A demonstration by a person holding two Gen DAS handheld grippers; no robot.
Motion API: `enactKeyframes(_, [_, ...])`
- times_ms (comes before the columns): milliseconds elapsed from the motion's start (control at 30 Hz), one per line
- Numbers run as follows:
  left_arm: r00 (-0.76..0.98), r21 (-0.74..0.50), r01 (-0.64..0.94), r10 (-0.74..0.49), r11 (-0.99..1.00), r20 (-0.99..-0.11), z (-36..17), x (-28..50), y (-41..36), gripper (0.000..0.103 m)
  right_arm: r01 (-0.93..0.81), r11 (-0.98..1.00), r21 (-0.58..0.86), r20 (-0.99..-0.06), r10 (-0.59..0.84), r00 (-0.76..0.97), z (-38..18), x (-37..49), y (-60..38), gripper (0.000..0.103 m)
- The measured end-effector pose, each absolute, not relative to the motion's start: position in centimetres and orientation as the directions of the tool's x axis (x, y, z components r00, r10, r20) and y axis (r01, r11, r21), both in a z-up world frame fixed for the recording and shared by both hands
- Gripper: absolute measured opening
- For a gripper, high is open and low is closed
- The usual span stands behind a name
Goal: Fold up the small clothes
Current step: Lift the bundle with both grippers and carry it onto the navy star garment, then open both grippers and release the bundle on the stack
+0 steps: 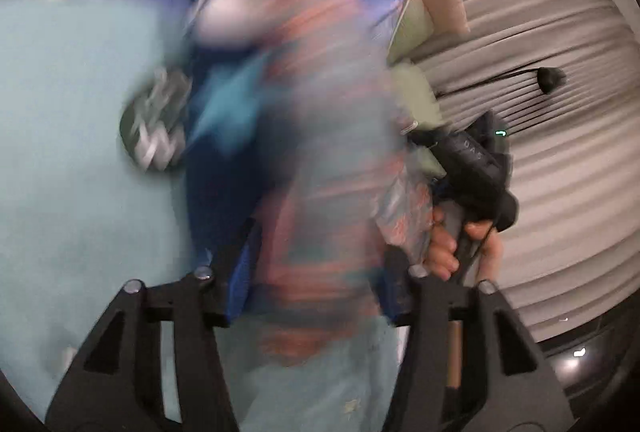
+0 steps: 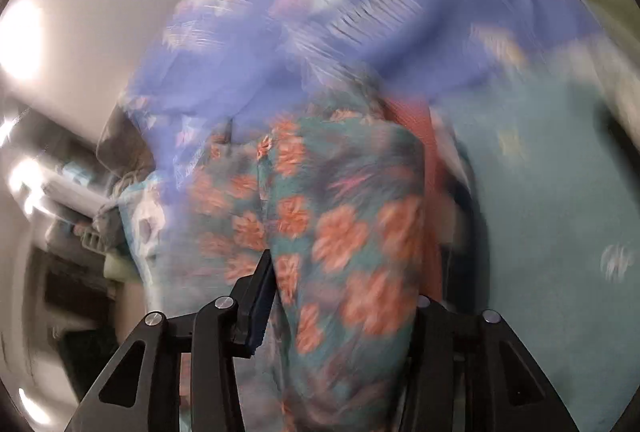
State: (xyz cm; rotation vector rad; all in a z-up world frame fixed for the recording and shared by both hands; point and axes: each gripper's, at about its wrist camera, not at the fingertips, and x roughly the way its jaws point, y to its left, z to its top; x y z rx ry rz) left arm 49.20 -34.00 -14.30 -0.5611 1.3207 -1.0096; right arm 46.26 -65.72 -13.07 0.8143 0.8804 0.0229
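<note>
Black tongs fill the bottom of both views. The left tongs [image 1: 318,260] stand apart, and the flowery cloth [image 1: 320,152] runs right through the gap. The right tongs [image 2: 344,284] stand apart too, with the same flowery cloth [image 2: 340,200] filling the space between them. Everything is very blurry. I think neither pair is pinching it hard, but I can't be sure.

This green cloth with orange flowers is the thing to fold. It is bunched up, not flat. Its long way points straight out from both tongs, up the pictures, toward a purple blanket [image 2: 360,32]. Under it lies a light green sheet [image 1: 60,152].

Both tongs are at the same end of the cloth, side by side, so neither one is nearer. In the left view a hand [image 1: 444,252] holds the right tongs just beside the cloth. I think the cloth must lie flat on the sheet before a fold can be made.

Count: one flowery cloth, two tongs, one hand in view, one purple blanket, one green sheet.
</note>
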Motion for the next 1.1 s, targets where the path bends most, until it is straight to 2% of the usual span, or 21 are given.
enactKeyframes(67, [-0.115,-0.921,0.136,-0.918,0.365,-0.381,-17.2,48.2,-32.2,0.060,0.197,0.658,0.727,-0.527,0.350,0.774,-14.5,43.6,-67.1,0.044])
enactKeyframes(100, [-0.121,-0.926,0.134,-0.922,0.352,-0.368,-17.3,47.8,-31.6,0.060,0.165,0.641,0.749,-0.485,0.363,0.796,-14.6,42.3,-67.6,0.045])
enactKeyframes(133, [-0.115,-0.917,0.174,-0.918,0.358,-0.380,-16.8,47.4,-31.2,0.060,0.178,0.650,0.739,-0.495,0.344,0.798,-14.2,41.6,-67.7,0.046])
enactKeyframes(167, [-0.092,-0.884,0.241,-0.897,0.401,-0.432,-15.9,46.8,-30.8,0.061,0.217,0.682,0.699,-0.537,0.300,0.788,-13.2,40.9,-67.4,0.058])
enactKeyframes(200, [-0.054,-0.841,0.298,-0.872,0.451,-0.487,-14.9,46.3,-30.4,0.061,0.283,0.741,0.609,-0.613,0.213,0.761,-11.7,40.6,-66.8,0.075])
enactKeyframes(233, [-0.032,-0.821,0.319,-0.860,0.473,-0.509,-14.4,46.1,-30.2,0.061,0.357,0.807,0.470,-0.684,0.077,0.725,-10.0,40.1,-66.1,0.076])
enactKeyframes(267, [-0.004,-0.798,0.335,-0.846,0.501,-0.533,-13.6,45.6,-29.8,0.061,0.413,0.867,0.278,-0.706,-0.107,0.700,-7.6,39.5,-64.7,0.076])
enactKeyframes(300, [0.010,-0.790,0.334,-0.840,0.514,-0.542,-13.1,45.3,-29.5,0.061,0.440,0.890,0.118,-0.677,-0.252,0.691,-5.6,39.0,-63.3,0.076])
enactKeyframes(333, [0.015,-0.793,0.332,-0.843,0.511,-0.537,-12.7,45.0,-29.1,0.061,0.472,0.880,-0.049,-0.596,-0.405,0.693,-3.0,38.2,-61.3,0.076])
enactKeyframes(367, [0.026,-0.796,0.338,-0.851,0.502,-0.525,-12.0,44.3,-28.5,0.061,0.477,0.874,-0.090,-0.547,-0.443,0.710,-1.8,37.9,-60.1,0.076])
enactKeyframes(433, [0.073,-0.765,0.368,-0.836,0.529,-0.543,-11.1,43.3,-27.7,0.061,0.408,0.912,-0.036,-0.477,-0.375,0.795,0.9,37.2,-57.5,0.076])
enactKeyframes(500, [0.153,-0.695,0.423,-0.801,0.582,-0.578,-10.1,41.8,-26.4,0.062,0.299,0.952,0.067,-0.469,-0.235,0.852,1.9,38.0,-55.1,0.076])
enactKeyframes(567, [0.243,-0.594,0.461,-0.737,0.660,-0.630,-10.0,40.3,-24.6,0.066,0.261,0.960,0.099,-0.476,-0.185,0.860,0.9,38.7,-52.9,0.079])
enactKeyframes(600, [0.274,-0.563,0.462,-0.714,0.685,-0.644,-10.1,40.4,-24.2,0.067,0.264,0.959,0.101,-0.476,-0.186,0.860,-0.2,39.0,-52.1,0.086])
enactKeyframes(667, [0.321,-0.508,0.452,-0.665,0.733,-0.674,-10.8,39.6,-22.2,0.067,0.241,0.967,0.077,-0.550,-0.160,0.820,-4.9,40.7,-50.5,0.087])
enactKeyframes(700, [0.335,-0.480,0.449,-0.640,0.754,-0.691,-11.1,39.4,-21.2,0.067,0.224,0.974,0.026,-0.644,-0.155,0.749,-7.6,42.3,-49.9,0.087])
enactKeyframes(733, [0.342,-0.465,0.448,-0.627,0.764,-0.700,-11.4,39.6,-21.1,0.067,0.205,0.976,-0.070,-0.659,-0.200,0.725,-10.1,43.1,-48.6,0.089])
enactKeyframes(767, [0.353,-0.443,0.447,-0.608,0.777,-0.711,-11.3,39.2,-20.2,0.067,0.188,0.971,-0.145,-0.623,-0.237,0.745,-9.9,43.1,-47.5,0.089])
enactKeyframes(833, [0.372,-0.409,0.446,-0.581,0.796,-0.724,-10.8,38.8,-19.6,0.067,0.210,0.964,-0.165,-0.612,-0.267,0.744,-8.2,43.1,-46.8,0.090])
enactKeyframes(1000, [0.430,-0.344,0.442,-0.532,0.828,-0.729,-9.7,37.5,-17.9,0.067,0.221,0.975,0.006,-0.541,-0.183,0.821,-2.4,43.7,-46.4,0.092])
enactKeyframes(1100, [0.459,-0.319,0.443,-0.517,0.838,-0.722,-8.5,36.1,-16.8,0.067,0.289,0.957,0.006,-0.597,-0.228,0.769,-3.7,46.2,-47.3,0.094])
